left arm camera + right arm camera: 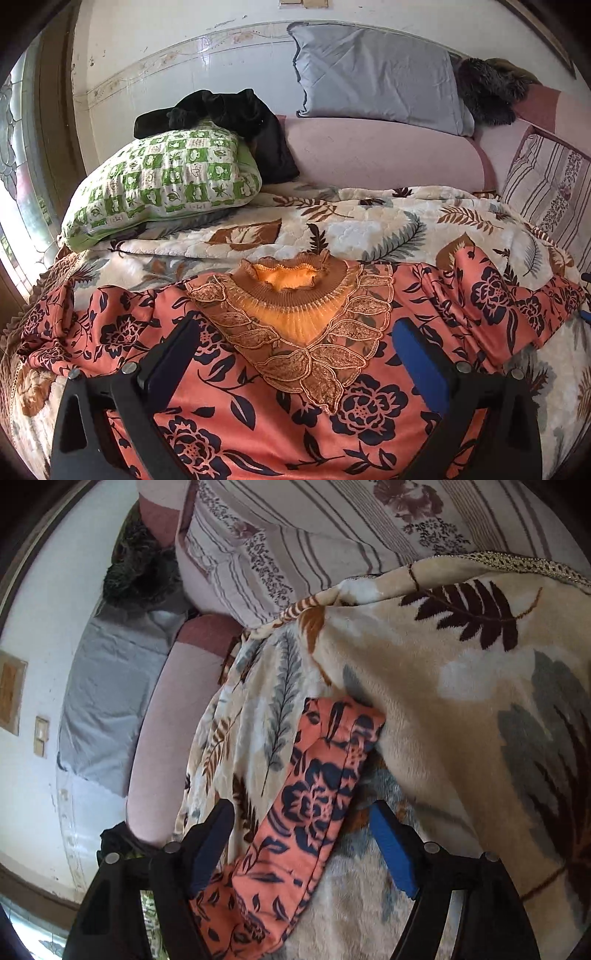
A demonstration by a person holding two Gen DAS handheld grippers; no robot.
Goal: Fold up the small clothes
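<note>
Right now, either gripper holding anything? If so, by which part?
Nothing is held. The left gripper stands open over the floral top near its collar. The right gripper straddles the sleeve, pads not pressing on it.

Home bedroom: bed with leaf blanket (369, 229), pillows (162, 177), tiled wall (207, 62).
</note>
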